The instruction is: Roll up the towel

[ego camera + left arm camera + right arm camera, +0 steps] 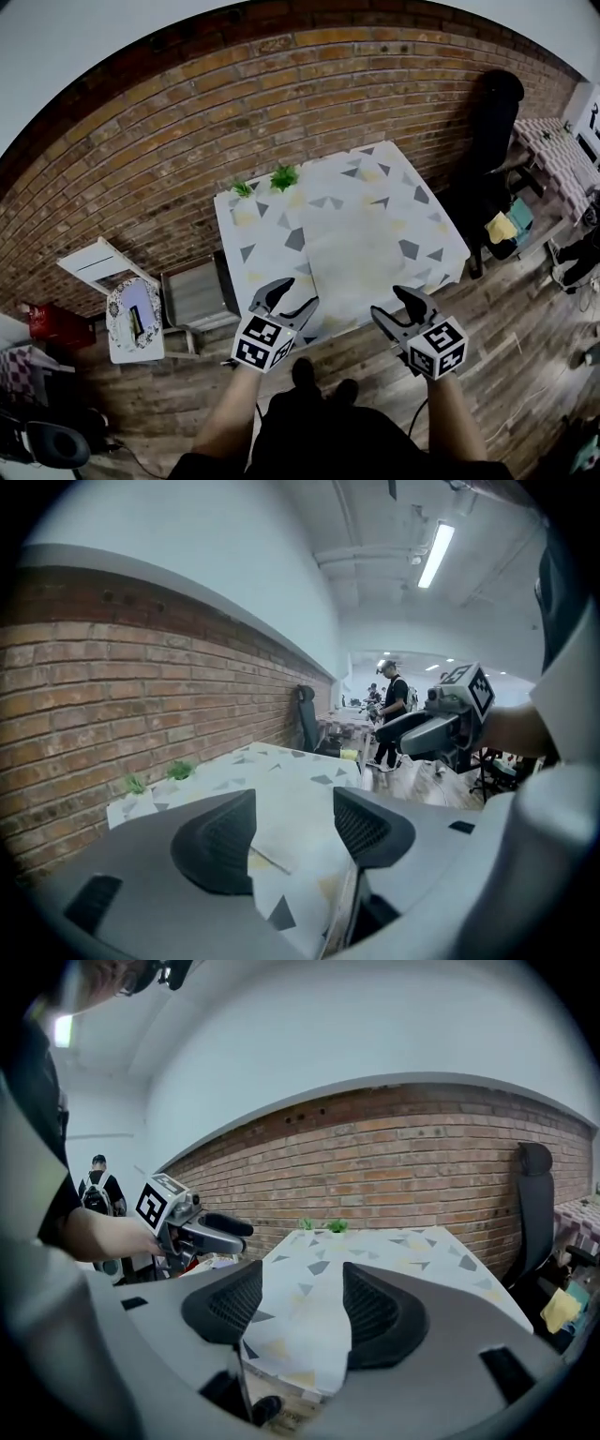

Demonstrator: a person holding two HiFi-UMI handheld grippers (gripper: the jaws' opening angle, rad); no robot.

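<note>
One towel (361, 248): pale and plain, spread flat on the near half of the tabletop (251, 225). Its near edge runs close to the tabletop's near edge.
Towel against fingers: it lies ahead of and below both pairs of fingers. No view shows any finger touching it. Its near left corner is just ahead of the left gripper (291, 302), and its near right corner is just ahead of the right gripper (390, 307).
Left gripper: held over the tabletop's near edge, pointing away from the person and tilted down. Its fingers (370, 827) stand wide apart with nothing clamped. Through the gap, its own view shows one towel edge lying on the patterned surface.
Right gripper: level with the left and well apart from it, with the same downward tilt. Its fingers (375, 1312) are also spread wide and hold nothing. The gap frames pale surface near the tabletop's near edge, and I cannot tell there where towel ends and tabletop begins.
Tabletop: square, white with grey and yellow triangles, with its far side close to the wall (187, 122).
Plants (281, 176): two small green ones at the far edge, well apart from the towel.
Wall: red brick.
Chair (495, 122): black, standing to the right of the tabletop.
Floor (525, 328): wooden planks.
</note>
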